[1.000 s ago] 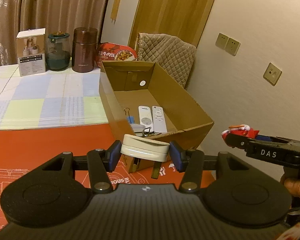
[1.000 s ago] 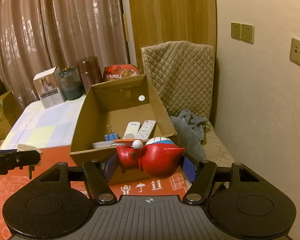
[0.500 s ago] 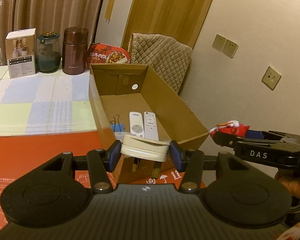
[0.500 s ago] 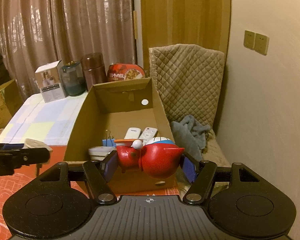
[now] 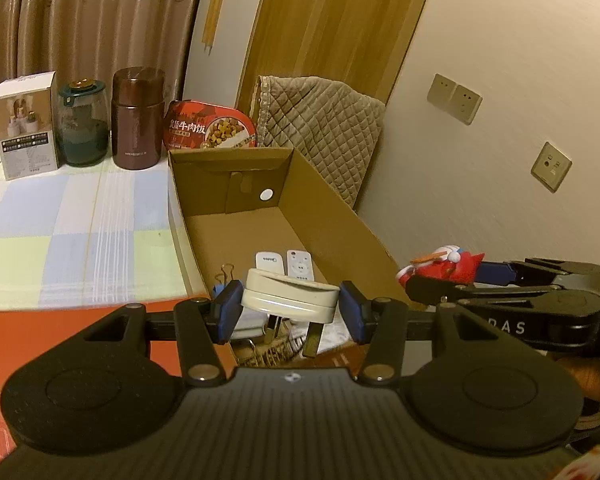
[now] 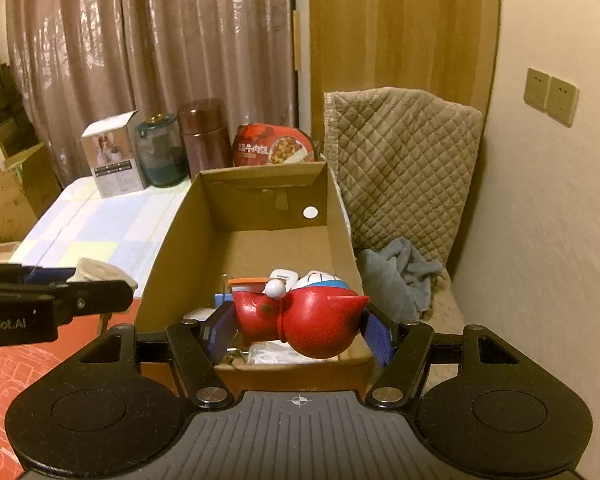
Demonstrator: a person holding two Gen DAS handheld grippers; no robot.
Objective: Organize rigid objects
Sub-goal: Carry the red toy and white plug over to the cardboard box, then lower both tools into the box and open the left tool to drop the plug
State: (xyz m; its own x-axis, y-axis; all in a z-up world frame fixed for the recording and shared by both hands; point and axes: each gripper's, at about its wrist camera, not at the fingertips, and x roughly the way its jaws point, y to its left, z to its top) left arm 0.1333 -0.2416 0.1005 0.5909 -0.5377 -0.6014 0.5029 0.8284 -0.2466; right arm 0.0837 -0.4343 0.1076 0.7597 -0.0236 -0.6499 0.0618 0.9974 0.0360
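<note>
My left gripper (image 5: 291, 307) is shut on a cream three-pin plug adapter (image 5: 290, 296), its prongs hanging down, just over the near end of an open cardboard box (image 5: 340, 208). My right gripper (image 6: 300, 322) is shut on a red toy figure (image 6: 300, 320) lying sideways, also above the box's (image 6: 172, 240) near end. In the left wrist view the right gripper (image 5: 440, 280) carries the toy (image 5: 444, 266) beside the box's right wall. The left gripper (image 6: 100, 292) with the adapter (image 6: 100, 272) shows at the left of the right wrist view. Two white remotes (image 5: 286, 264) and a binder clip (image 5: 226, 276) lie in the box.
At the table's back stand a white carton (image 5: 26, 124), a green jar (image 5: 82, 124), a brown flask (image 5: 138, 118) and a red food bowl (image 5: 210, 130). A checked cloth (image 5: 72, 232) covers the table. Right of the box is a quilted chair (image 6: 404, 168) with a grey cloth (image 6: 396, 276), then the wall.
Both grippers moved forward toward the box with their objects still held; the box looms larger and its near edge now lies under the fingers. The right gripper rolled slightly.
</note>
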